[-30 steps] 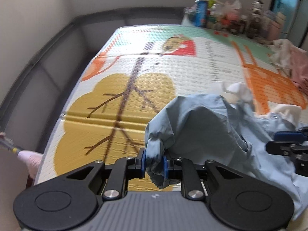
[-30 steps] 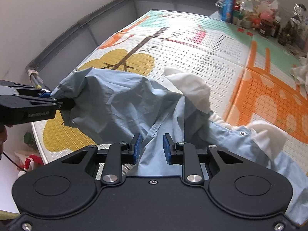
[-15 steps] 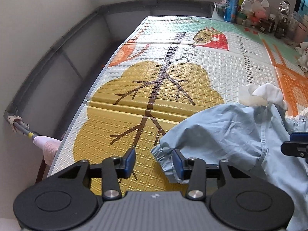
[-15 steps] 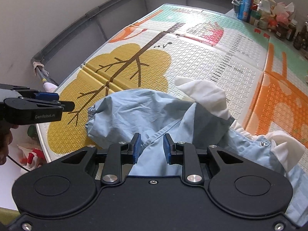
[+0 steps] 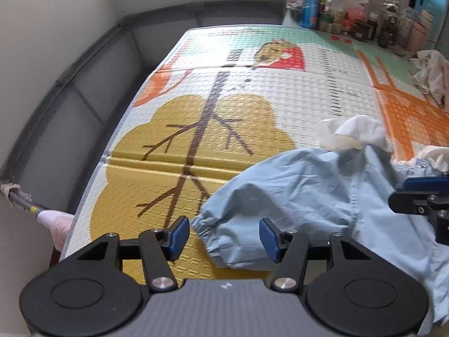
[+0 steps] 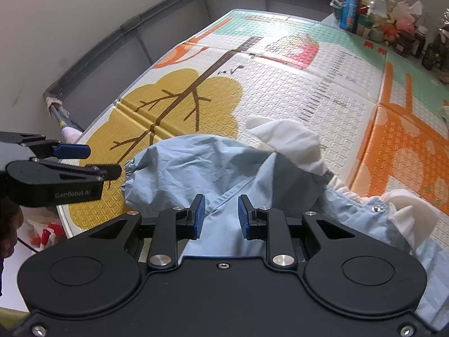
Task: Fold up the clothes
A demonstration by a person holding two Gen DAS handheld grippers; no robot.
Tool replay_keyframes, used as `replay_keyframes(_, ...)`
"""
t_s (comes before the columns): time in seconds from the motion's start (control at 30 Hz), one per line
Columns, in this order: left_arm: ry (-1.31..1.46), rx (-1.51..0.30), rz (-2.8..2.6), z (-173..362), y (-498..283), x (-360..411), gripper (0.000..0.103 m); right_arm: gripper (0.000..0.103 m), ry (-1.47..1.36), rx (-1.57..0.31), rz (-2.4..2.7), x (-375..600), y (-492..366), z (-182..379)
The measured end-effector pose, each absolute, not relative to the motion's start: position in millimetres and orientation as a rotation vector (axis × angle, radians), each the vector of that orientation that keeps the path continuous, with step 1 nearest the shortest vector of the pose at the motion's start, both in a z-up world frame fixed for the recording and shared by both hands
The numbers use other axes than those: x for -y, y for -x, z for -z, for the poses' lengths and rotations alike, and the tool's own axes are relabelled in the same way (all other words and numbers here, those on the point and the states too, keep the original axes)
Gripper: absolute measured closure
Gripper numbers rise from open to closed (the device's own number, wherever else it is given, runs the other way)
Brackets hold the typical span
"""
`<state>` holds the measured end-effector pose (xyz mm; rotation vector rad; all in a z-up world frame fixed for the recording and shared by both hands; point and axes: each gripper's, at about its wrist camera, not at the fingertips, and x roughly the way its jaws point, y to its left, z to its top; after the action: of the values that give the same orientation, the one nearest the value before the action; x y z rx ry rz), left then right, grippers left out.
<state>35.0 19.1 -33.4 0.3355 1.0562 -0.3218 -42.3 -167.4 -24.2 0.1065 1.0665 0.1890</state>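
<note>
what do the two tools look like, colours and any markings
Both tools match: black plastic bodies with two round caps, silver screws, black linkage arms and blue finger pads. The left tool carries "GenRobot.AI" lettering on its side. The right tool shows no lettering here.

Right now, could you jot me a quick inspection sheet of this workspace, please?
Surface: patterned play mat, tree and orange shapes, mostly bare.
Job's things: light blue garment crumpled at the near edge, white lining poking out.
Clutter: cans and jars at the far corner; heap of other clothes on the right.
Grippers: left gripper jaws opening, gathered cuff between them, not pinched; right gripper apart over the garment's seam, not pinching.
Cables: nothing seen.
Surroundings: grey rail, white walls.
</note>
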Motion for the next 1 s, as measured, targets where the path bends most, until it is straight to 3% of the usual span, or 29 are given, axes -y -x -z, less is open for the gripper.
replay_keyframes(0.13,-0.352,-1.043,0.374,29.6,-25.8,-4.4,0.040,0.075,-0.115,-1.054,-0.166,179.6,51.2,17.9)
replay_keyframes(0.57,-0.442,-1.081,0.586,46.9,19.0,50.3,0.039,0.075,-0.153,-1.092,-0.087,220.4,88.6,28.1)
replay_keyframes(1.0,-0.520,-1.145,0.595,75.9,30.2,57.5,0.038,0.075,-0.203,-1.176,-0.120,222.0,116.0,66.0)
